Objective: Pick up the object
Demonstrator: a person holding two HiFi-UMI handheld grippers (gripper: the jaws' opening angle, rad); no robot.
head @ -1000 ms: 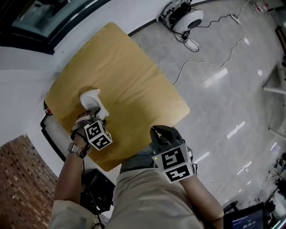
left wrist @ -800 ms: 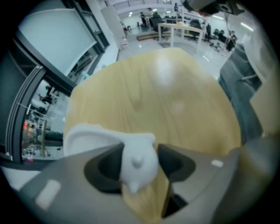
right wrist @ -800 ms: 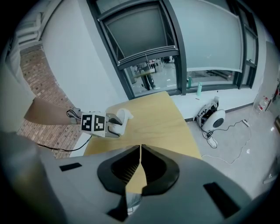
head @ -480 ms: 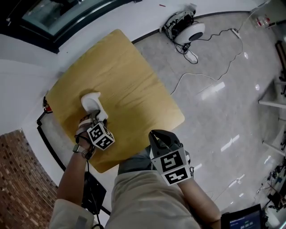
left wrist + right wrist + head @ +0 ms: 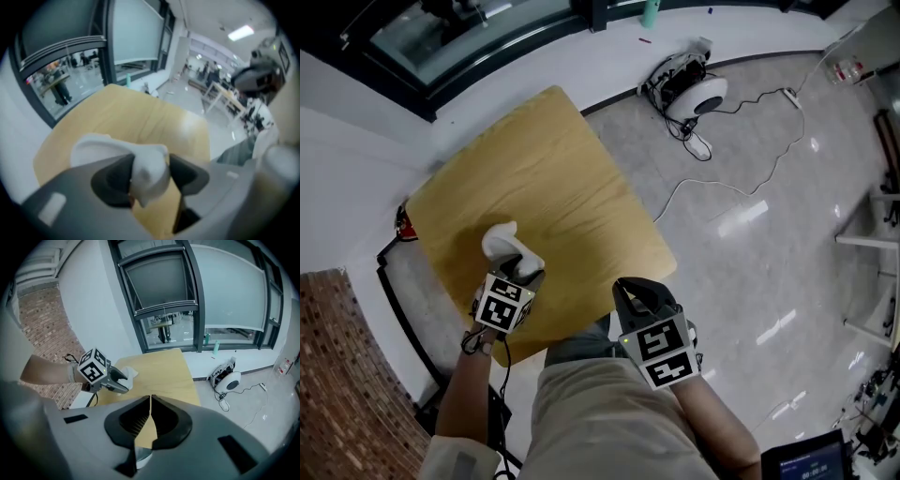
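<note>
The object is a white, curved, shell-like piece (image 5: pixel 504 243). My left gripper (image 5: pixel 523 266) is shut on it, over the near left part of the yellow wooden table (image 5: pixel 553 169). In the left gripper view the dark pads (image 5: pixel 114 180) press on both sides of the white piece's (image 5: pixel 98 146) narrow end, and its wider end sticks out past the jaws. It appears lifted off the tabletop. From the right gripper view the left gripper (image 5: pixel 123 378) holds the white piece (image 5: pixel 130 373) above the table's left side. My right gripper (image 5: pixel 630 289) is shut and empty by the table's near edge, its jaws (image 5: pixel 150 404) pressed together.
A white round device (image 5: pixel 701 92) with cables lies on the glossy floor beyond the table's far corner. A small red thing (image 5: pixel 405 223) sits by the table's left edge. A brick wall (image 5: pixel 347 375) stands at the left, and windows run along the far side. My legs are below the near edge.
My left gripper has rolled and risen with the white piece in it, coming toward the table's near edge. The right gripper has hardly shifted and stays shut.
</note>
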